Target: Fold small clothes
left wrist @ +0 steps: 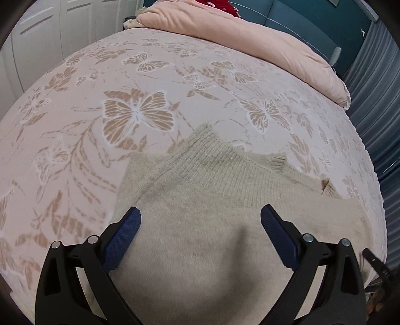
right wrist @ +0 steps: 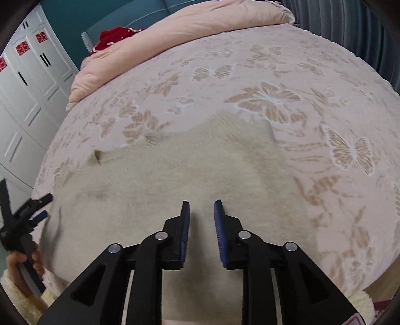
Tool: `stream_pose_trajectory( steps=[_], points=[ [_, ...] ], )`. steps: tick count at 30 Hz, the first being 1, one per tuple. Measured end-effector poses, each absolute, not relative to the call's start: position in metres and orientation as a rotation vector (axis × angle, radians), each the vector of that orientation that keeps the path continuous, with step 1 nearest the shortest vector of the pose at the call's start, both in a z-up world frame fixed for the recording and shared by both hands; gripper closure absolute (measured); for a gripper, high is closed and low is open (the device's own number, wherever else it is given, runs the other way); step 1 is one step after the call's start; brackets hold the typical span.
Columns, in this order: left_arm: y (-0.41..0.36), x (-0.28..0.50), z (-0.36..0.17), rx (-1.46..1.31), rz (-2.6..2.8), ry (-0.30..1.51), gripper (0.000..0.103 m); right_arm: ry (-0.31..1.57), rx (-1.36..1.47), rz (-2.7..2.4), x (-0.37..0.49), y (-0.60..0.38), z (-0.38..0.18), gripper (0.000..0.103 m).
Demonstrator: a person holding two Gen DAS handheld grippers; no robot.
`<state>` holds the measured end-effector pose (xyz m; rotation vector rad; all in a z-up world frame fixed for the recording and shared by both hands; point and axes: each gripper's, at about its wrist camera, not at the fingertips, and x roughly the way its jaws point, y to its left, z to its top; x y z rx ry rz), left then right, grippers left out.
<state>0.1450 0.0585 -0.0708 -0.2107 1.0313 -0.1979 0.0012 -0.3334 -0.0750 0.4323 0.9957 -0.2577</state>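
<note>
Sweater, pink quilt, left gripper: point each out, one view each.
beige knit sweater point(left wrist: 212, 175), left wrist view, on the ribbed knit panel.
pink quilt point(right wrist: 190, 22), right wrist view, on its folded top surface.
left gripper point(left wrist: 200, 220), left wrist view, midway between the open blue-padded fingertips.

Cream sweater point(left wrist: 200, 225) lies flat on butterfly bedspread point(left wrist: 125, 100) — bare cover on both sides and beyond it. Pink duvet point(left wrist: 250, 37) bunched along far edge of the bed, well apart from the sweater — only raised obstacle. Wardrobe doors point(right wrist: 30, 82) beside the bed.
</note>
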Motion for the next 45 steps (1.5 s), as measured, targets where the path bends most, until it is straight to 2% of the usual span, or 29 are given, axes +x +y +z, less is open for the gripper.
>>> stream_pose_trajectory(
  steps=[2, 4, 6, 8, 11, 15, 18, 20, 25, 36, 38, 41, 45],
  points=[
    [0.064, 0.128, -0.067, -0.266, -0.183, 1.029, 0.008, 1.039, 0.467, -0.278, -0.013, -0.348, -0.095, 0.088],
    [0.069, 0.110, -0.065, -0.315, -0.171, 1.035, 0.008, 0.980, 0.568, -0.269, -0.034, -0.355, -0.083, 0.085],
    [0.070, 0.091, -0.061, -0.334, -0.161, 1.020, 0.008, 0.922, 0.559, -0.276, -0.050, -0.354, -0.067, 0.077],
    [0.066, 0.077, -0.058, -0.332, -0.157, 1.013, 0.008, 0.930, 0.514, -0.254, -0.057, -0.350, -0.067, 0.074],
    [0.054, 0.069, -0.060, -0.311, -0.162, 1.041, 0.008, 1.023, 0.414, -0.276, -0.059, -0.343, -0.098, 0.084],
    [0.045, 0.060, -0.054, -0.379, -0.181, 1.038, 0.008, 0.917, 0.463, -0.237, -0.079, -0.328, -0.066, 0.075],
    [0.047, 0.054, -0.054, -0.431, -0.186, 1.050, 0.008, 0.989, 0.340, -0.241, -0.074, -0.314, -0.080, 0.071],
    [0.053, 0.050, -0.056, -0.451, -0.173, 1.056, 0.008, 1.092, 0.291, -0.267, -0.069, -0.312, -0.109, 0.076],
    [0.085, 0.036, -0.055, -0.492, -0.137, 1.050, 0.008, 0.981, 0.436, -0.211, -0.082, -0.306, -0.077, 0.071],
    [0.157, 0.009, -0.068, -0.717, -0.083, 1.035, 0.006, 0.974, 0.430, -0.152, -0.065, -0.274, -0.055, 0.070],
    [0.161, 0.009, -0.078, -0.763, -0.077, 1.052, 0.006, 0.972, 0.464, -0.106, -0.051, -0.269, -0.050, 0.073],
    [0.165, 0.014, -0.093, -0.835, -0.066, 1.072, 0.006, 0.979, 0.458, -0.037, -0.023, -0.250, -0.041, 0.083],
    [0.161, 0.028, -0.111, -0.952, -0.096, 1.109, 0.006, 1.011, 0.431, 0.010, 0.023, -0.222, -0.040, 0.084]
  ],
)
